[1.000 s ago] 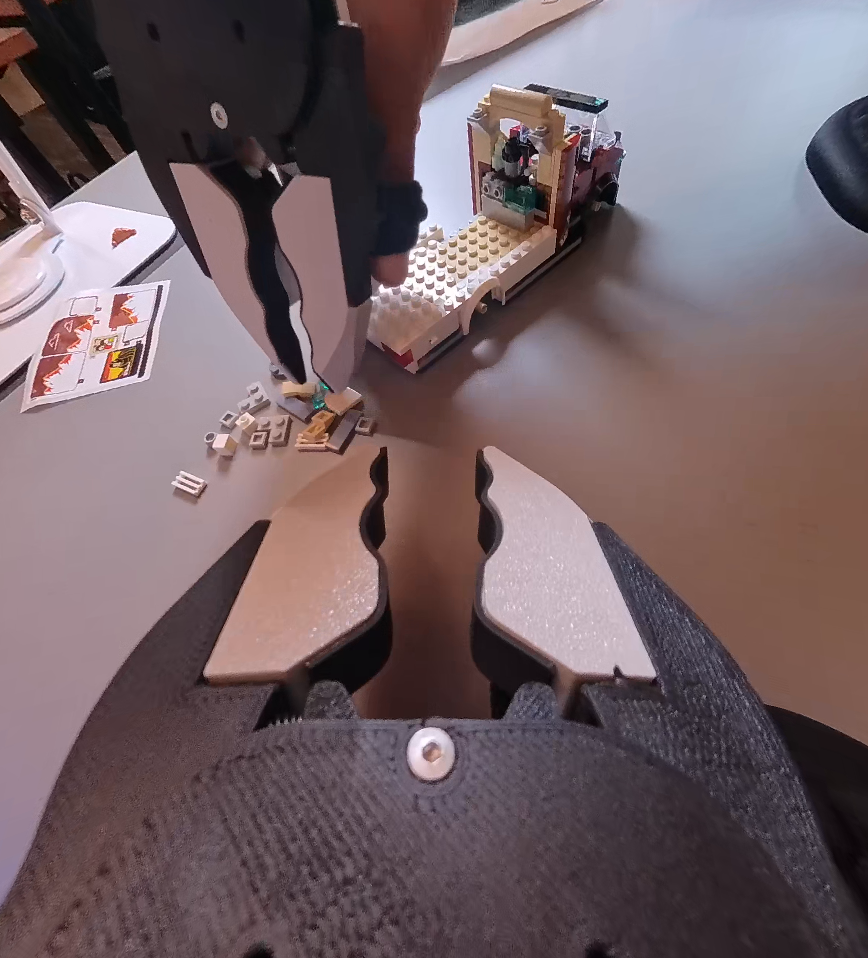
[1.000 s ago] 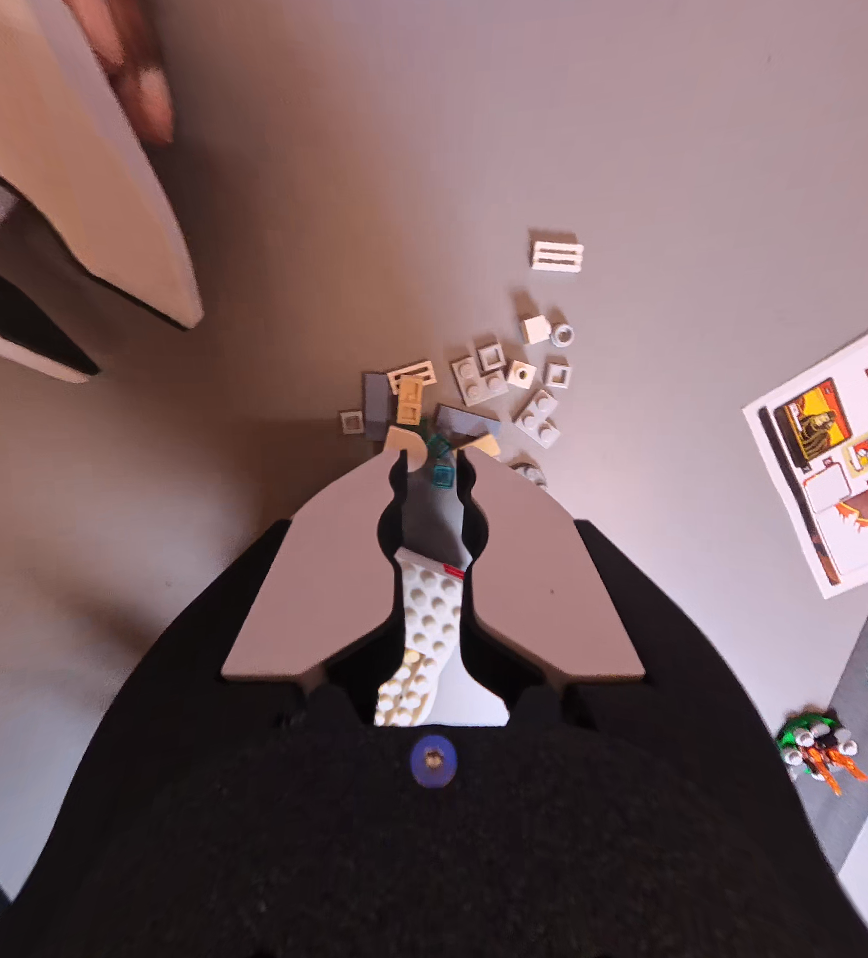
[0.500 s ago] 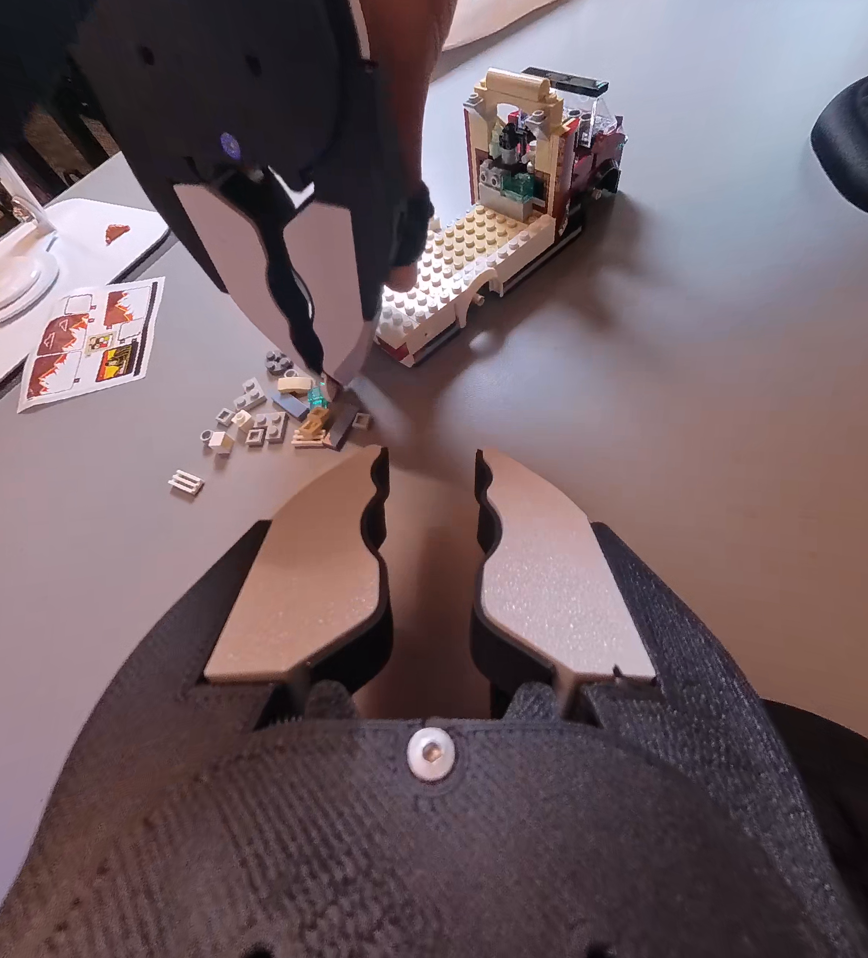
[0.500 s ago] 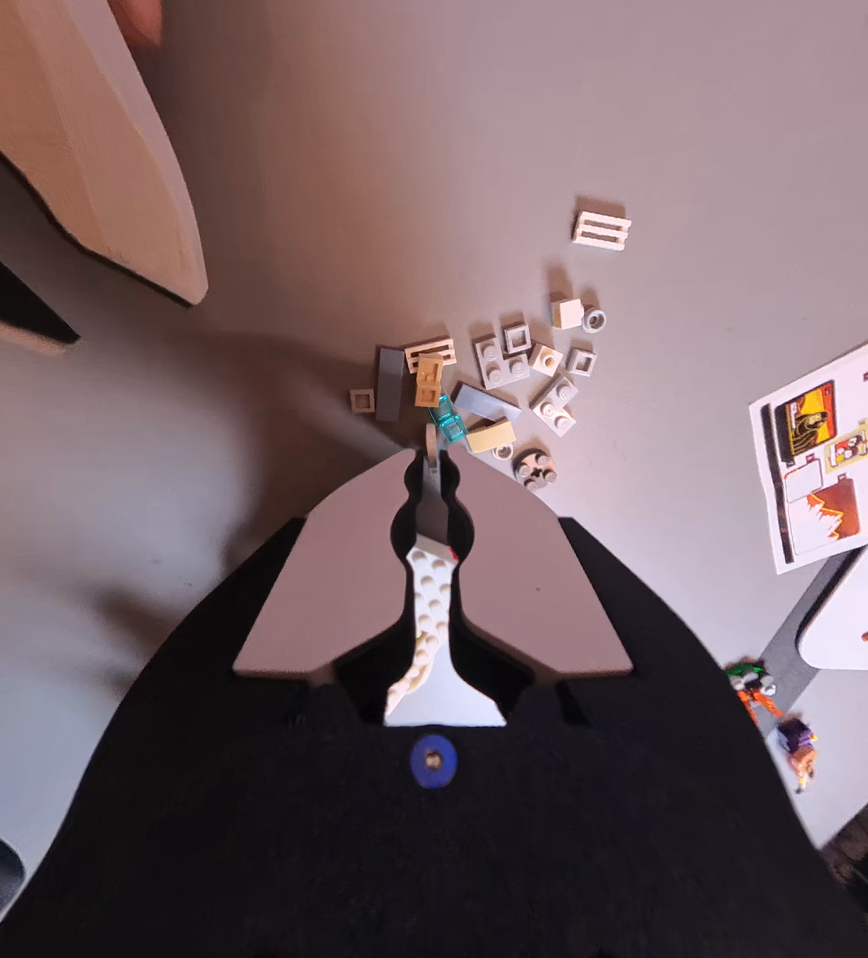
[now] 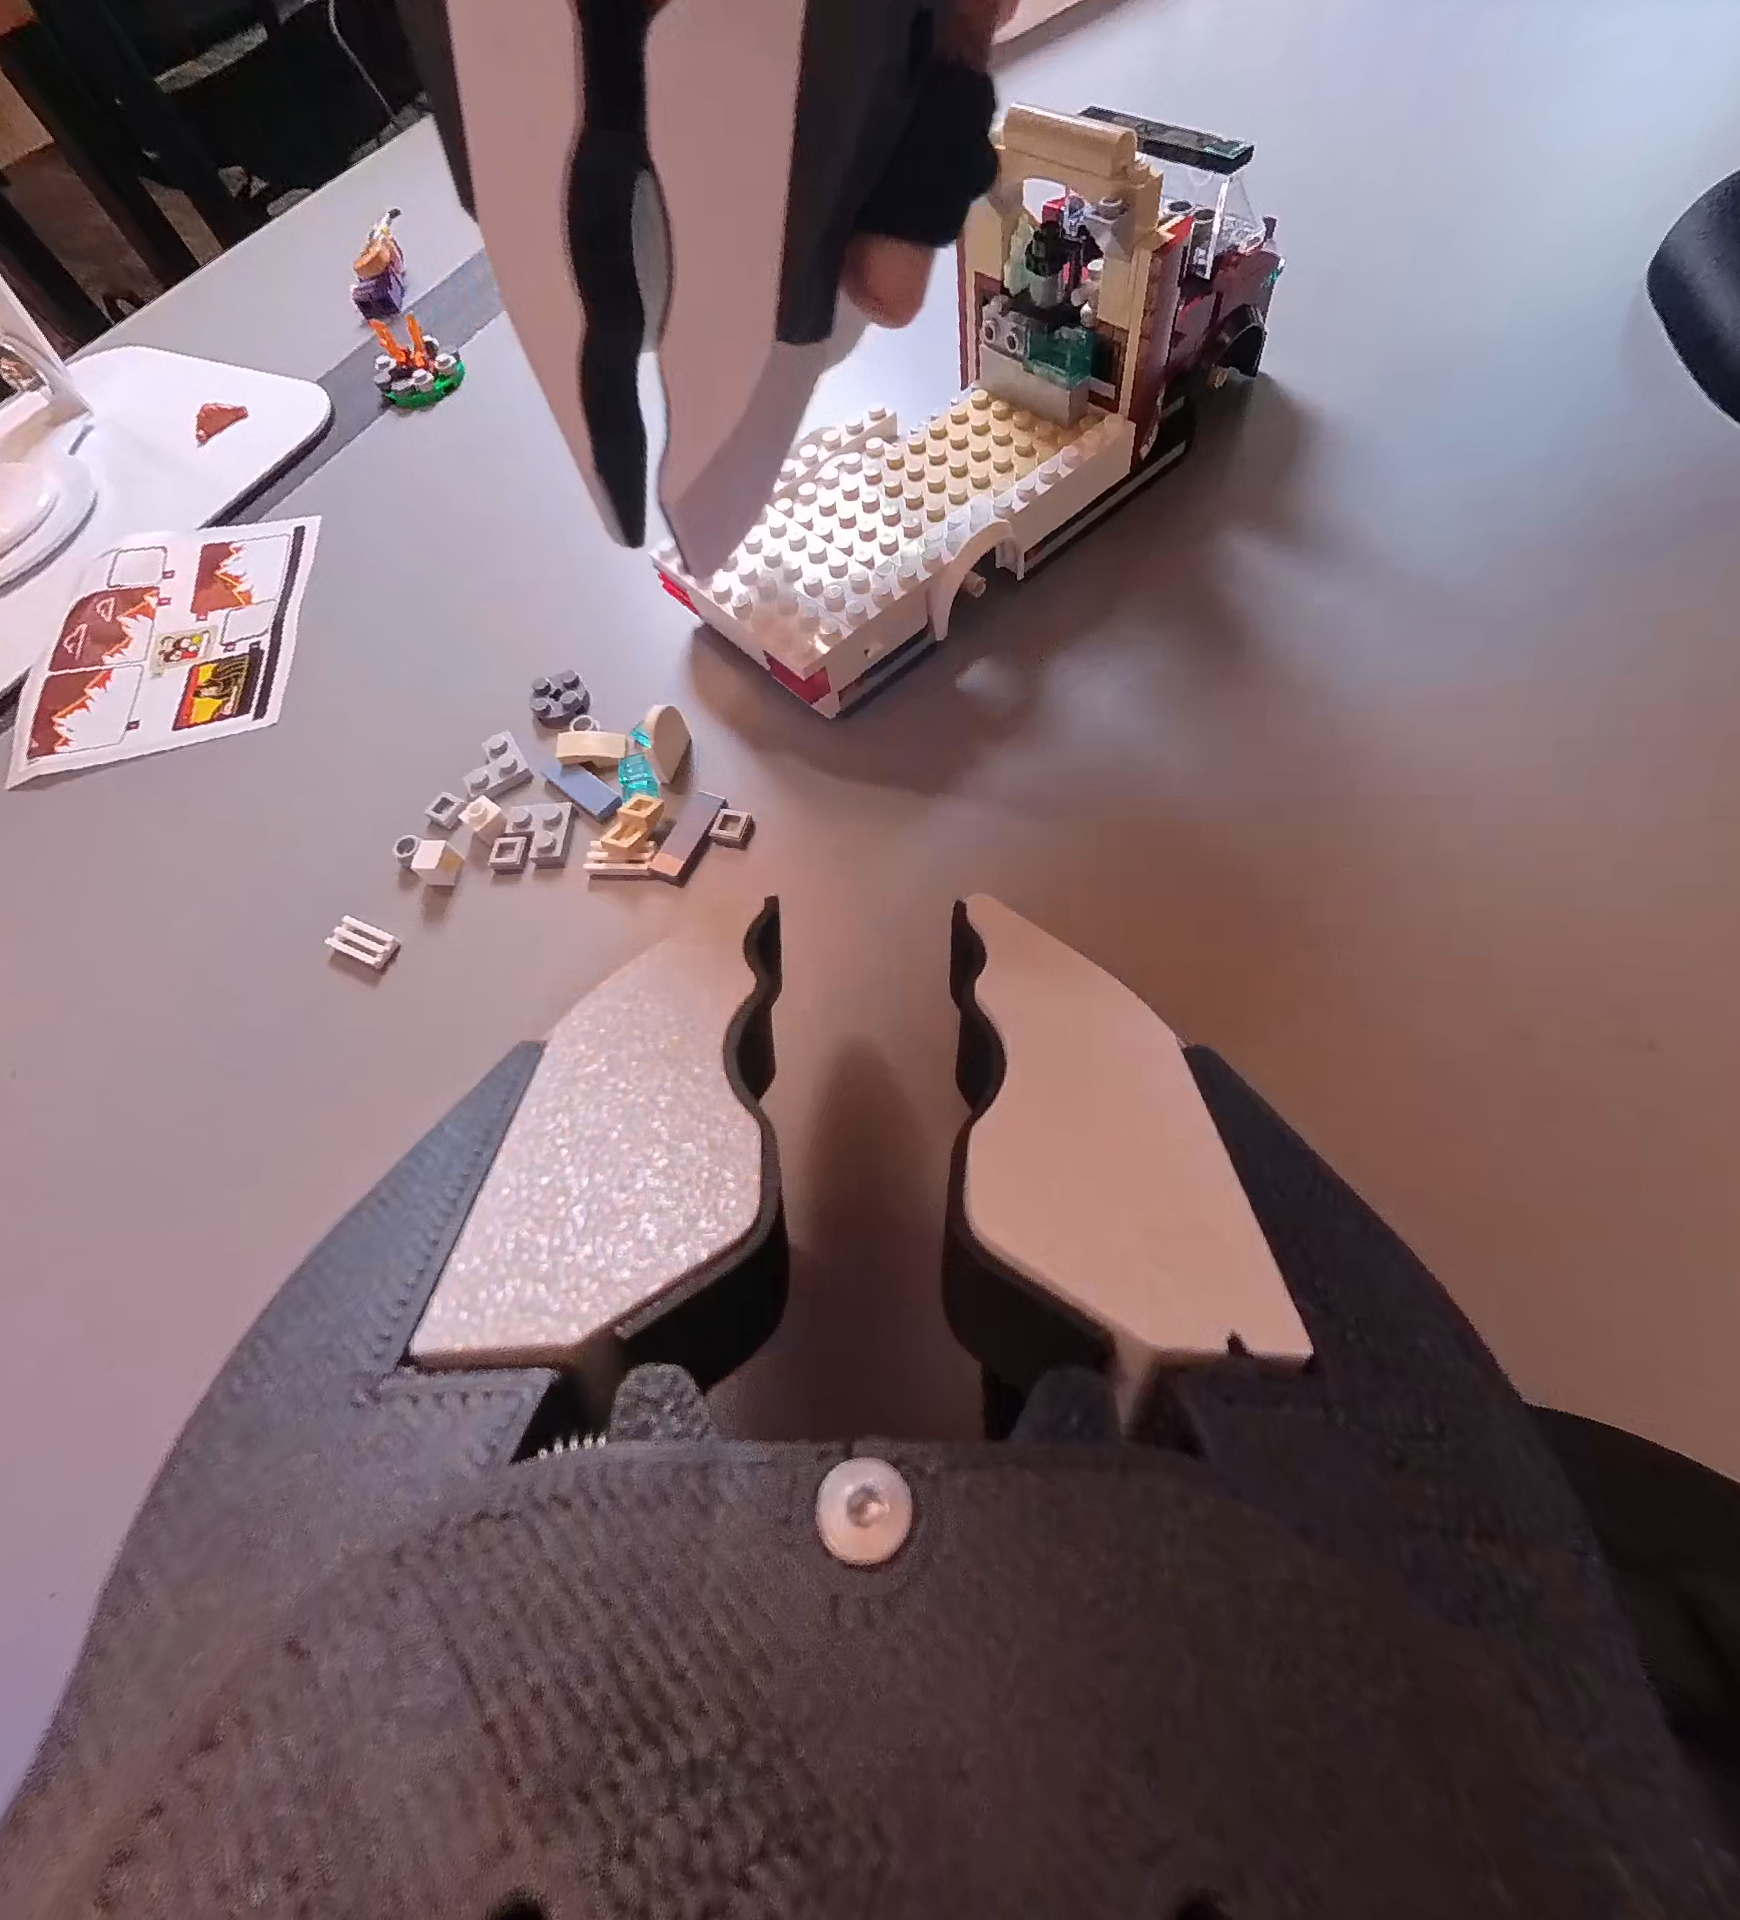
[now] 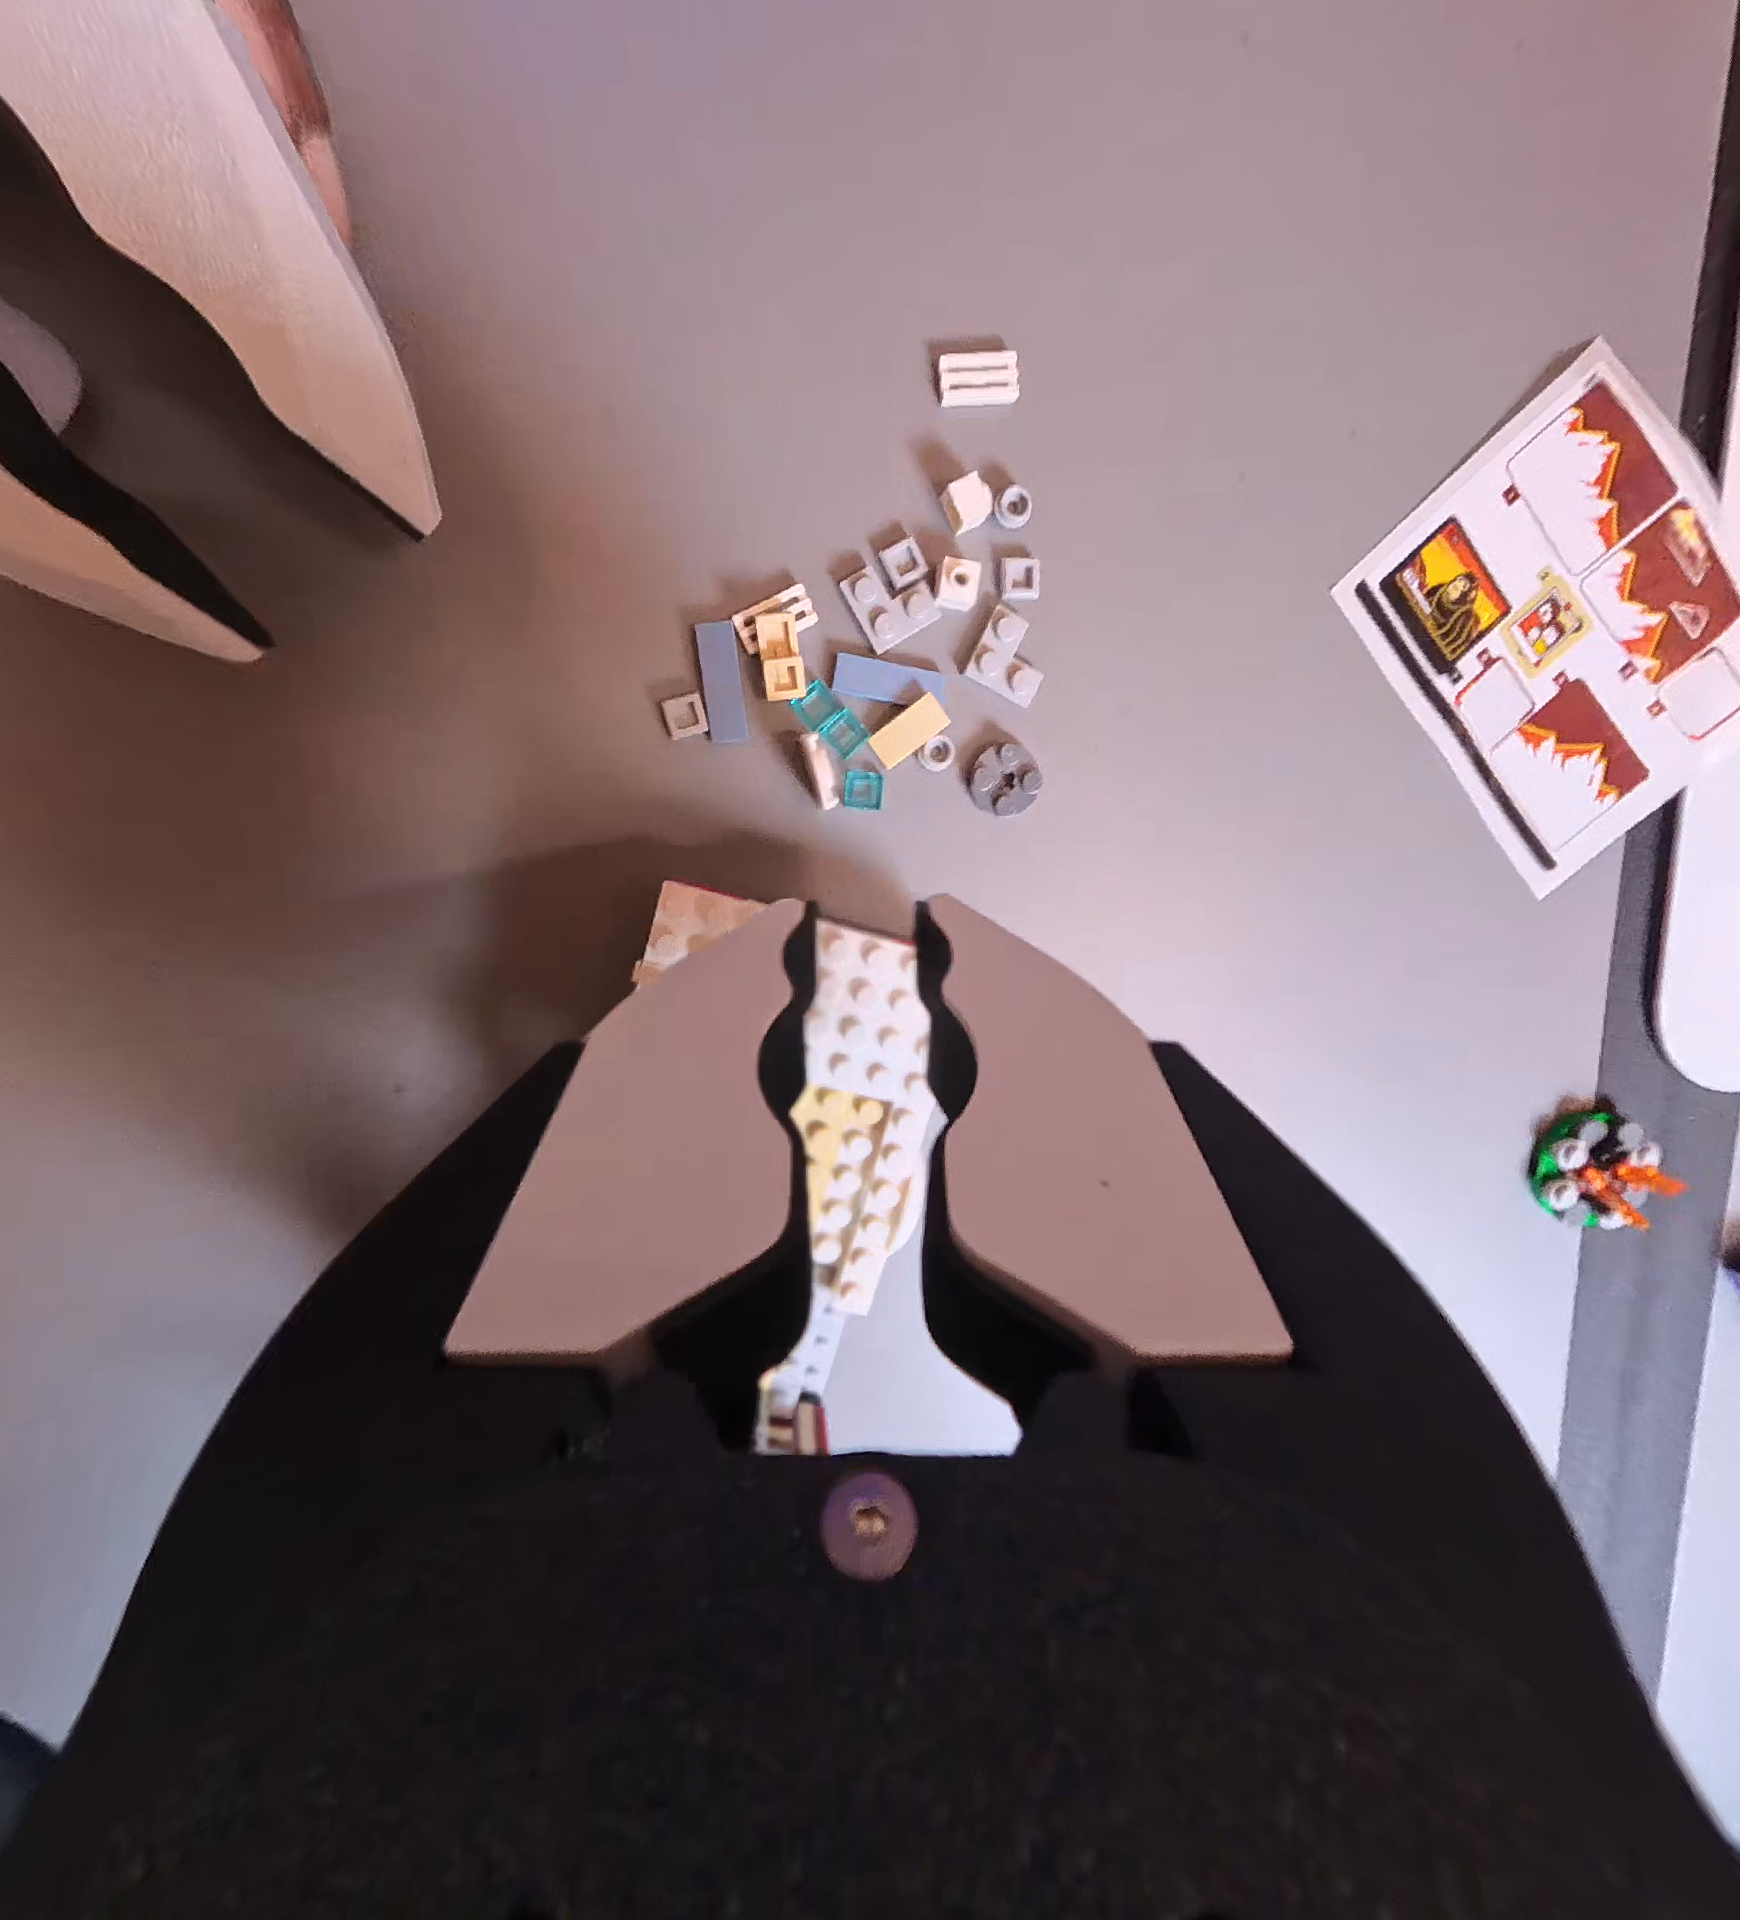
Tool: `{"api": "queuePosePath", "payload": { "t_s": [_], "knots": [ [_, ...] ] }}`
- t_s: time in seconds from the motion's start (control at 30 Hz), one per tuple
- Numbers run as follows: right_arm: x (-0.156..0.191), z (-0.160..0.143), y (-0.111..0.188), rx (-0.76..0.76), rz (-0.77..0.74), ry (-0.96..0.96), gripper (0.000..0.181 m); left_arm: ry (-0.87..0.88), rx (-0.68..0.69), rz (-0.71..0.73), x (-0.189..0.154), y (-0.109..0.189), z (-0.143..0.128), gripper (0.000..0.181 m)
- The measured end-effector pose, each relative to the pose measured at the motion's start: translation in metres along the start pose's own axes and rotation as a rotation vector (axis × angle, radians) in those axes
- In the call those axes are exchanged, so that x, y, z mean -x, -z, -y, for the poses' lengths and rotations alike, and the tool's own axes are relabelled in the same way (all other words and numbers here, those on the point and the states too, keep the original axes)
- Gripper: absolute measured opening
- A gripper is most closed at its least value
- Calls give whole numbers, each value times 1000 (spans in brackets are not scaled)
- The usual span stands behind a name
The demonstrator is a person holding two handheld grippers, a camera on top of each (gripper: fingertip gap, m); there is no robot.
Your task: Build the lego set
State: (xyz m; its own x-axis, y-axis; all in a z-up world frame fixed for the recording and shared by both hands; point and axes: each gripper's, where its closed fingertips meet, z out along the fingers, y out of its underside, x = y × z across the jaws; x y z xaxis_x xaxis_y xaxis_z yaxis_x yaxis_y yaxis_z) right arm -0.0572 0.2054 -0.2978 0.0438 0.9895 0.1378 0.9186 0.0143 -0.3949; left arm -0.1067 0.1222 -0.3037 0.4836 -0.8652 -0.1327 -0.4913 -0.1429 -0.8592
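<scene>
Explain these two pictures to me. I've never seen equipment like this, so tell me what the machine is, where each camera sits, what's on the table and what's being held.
There is no robot here. A person holds a two-finger clamp in each hand, and each clamp has a camera looking along its fingers. One picture is from the left gripper, which is low over the grey table, open and empty. The other is from the right gripper, which looks straight down over the back of a half-built lego truck. Its fingers are slightly apart and nothing shows between them. Loose pieces and a sticker sheet also lie on the table.
</scene>
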Motion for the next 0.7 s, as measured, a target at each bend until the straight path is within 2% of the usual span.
{"api": "queuePosePath", "payload": {
  "t_s": [0.1,0.17,0.27,0.3,0.37,0.5,0.7],
  "knots": [
    [14,-15,1,75,55,-65,56,3,0,5,1,1,0,31],
    [13,-31,1,157,43,-94,72,6,2,1,1,0,-1,31],
    [18,-43,2,218,78,-141,74,1,3,1,0,0,-1,31],
    [21,-44,1,228,94,-140,68,0,3,2,0,0,-1,31],
    [25,-44,1,241,104,-121,67,-1,3,4,1,0,-1,31],
    [45,-36,1,254,133,-21,66,-2,-3,-13,-2,0,0,34],
    [97,-21,4,242,161,243,65,-60,-36,-113,-22,0,7,59]
  ]
}}
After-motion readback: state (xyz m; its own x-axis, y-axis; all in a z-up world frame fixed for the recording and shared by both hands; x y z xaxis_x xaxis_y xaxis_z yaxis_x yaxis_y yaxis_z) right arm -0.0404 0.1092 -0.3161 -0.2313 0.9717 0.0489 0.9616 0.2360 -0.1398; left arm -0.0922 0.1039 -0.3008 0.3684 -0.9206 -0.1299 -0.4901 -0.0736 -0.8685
